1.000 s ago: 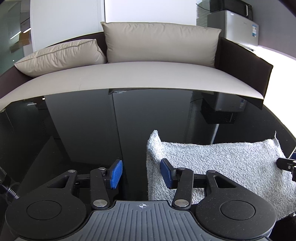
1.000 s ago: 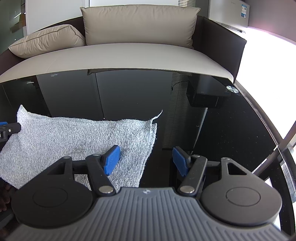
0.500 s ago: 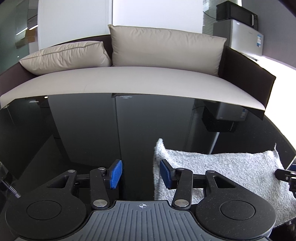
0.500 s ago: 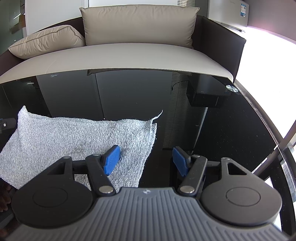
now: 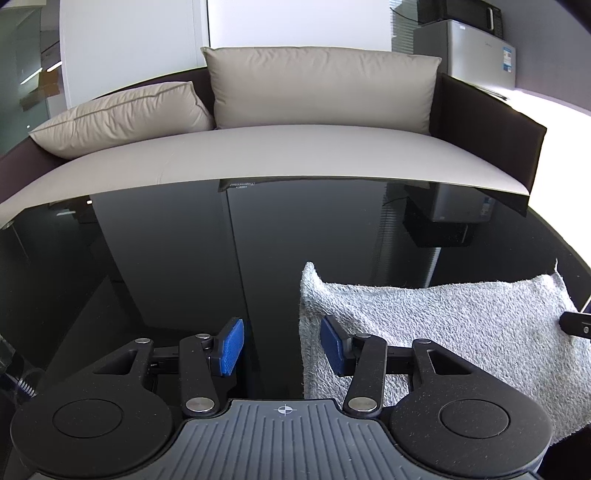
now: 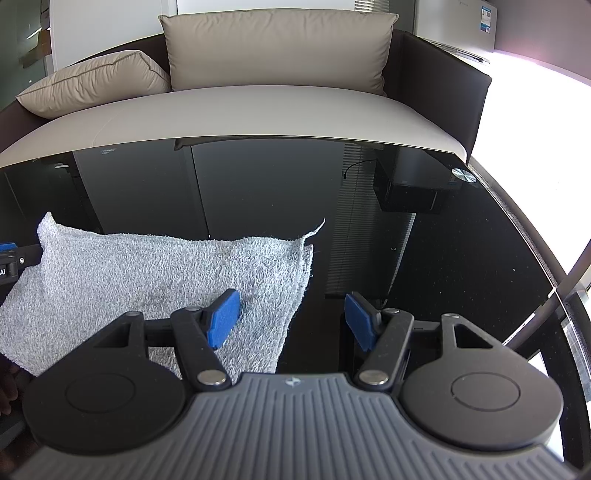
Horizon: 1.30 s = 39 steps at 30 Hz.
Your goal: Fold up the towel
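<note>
Two grippers, one towel [image 6: 147, 280]. Towel: flat on your black glass table [image 5: 184, 258], long axis running side to side between the grippers. Left gripper [image 5: 282, 345]: spread, empty, straddling the towel's left edge. Right gripper [image 6: 291, 319]: spread, empty, straddling its right edge. Neither is nearer.

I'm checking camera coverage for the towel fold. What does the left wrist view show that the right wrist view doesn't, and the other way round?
Only the left wrist view: the left gripper, open, astride the towel's left edge, and a black microwave on the fridge. Only the right wrist view: the right gripper, open, astride the towel's right edge, and a round metal disc at the table's far corner. Both: the grey towel lying on the black glass table, and the beige sofa behind.
</note>
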Available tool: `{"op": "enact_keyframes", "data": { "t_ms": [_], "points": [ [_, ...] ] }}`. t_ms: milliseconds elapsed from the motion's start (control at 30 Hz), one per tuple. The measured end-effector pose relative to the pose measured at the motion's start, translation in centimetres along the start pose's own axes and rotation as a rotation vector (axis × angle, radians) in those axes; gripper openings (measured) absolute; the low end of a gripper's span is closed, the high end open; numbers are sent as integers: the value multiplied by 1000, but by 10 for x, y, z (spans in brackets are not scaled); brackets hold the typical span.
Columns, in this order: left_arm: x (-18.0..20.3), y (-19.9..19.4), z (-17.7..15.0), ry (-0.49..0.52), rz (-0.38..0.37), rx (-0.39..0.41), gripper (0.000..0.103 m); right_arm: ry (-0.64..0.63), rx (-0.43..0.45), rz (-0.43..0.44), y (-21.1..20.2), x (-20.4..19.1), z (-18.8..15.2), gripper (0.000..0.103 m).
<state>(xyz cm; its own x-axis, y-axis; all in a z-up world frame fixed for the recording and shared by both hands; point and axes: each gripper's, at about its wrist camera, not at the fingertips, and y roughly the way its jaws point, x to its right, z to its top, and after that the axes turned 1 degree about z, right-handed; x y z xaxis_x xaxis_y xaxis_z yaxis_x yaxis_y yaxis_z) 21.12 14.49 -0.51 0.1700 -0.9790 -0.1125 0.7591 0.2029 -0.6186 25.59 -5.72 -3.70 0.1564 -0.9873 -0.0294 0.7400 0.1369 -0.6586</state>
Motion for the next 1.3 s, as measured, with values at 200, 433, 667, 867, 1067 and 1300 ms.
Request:
{"op": "enact_keyframes", "data": {
  "t_ms": [200,433,667,867,1067,1300],
  "points": [
    [-3,0,-1,-9,8,-4,45,-5,2,-6,-1,-1,-1,65],
    [-5,-3,0,-28,11,0,45,-3,2,-12,-1,-1,-1,67],
    [-10,-17,4,-68,-20,9,51,34,29,-12,-4,0,-2,67],
    [-8,-28,1,-71,-70,-9,63,55,51,-12,-9,3,2,67],
    [-5,-43,-15,-60,-90,-26,88,80,58,12,-21,5,-1,67],
    [-9,-55,-28,-77,-126,-41,101,119,60,34,-40,9,-14,79]
  ]
}}
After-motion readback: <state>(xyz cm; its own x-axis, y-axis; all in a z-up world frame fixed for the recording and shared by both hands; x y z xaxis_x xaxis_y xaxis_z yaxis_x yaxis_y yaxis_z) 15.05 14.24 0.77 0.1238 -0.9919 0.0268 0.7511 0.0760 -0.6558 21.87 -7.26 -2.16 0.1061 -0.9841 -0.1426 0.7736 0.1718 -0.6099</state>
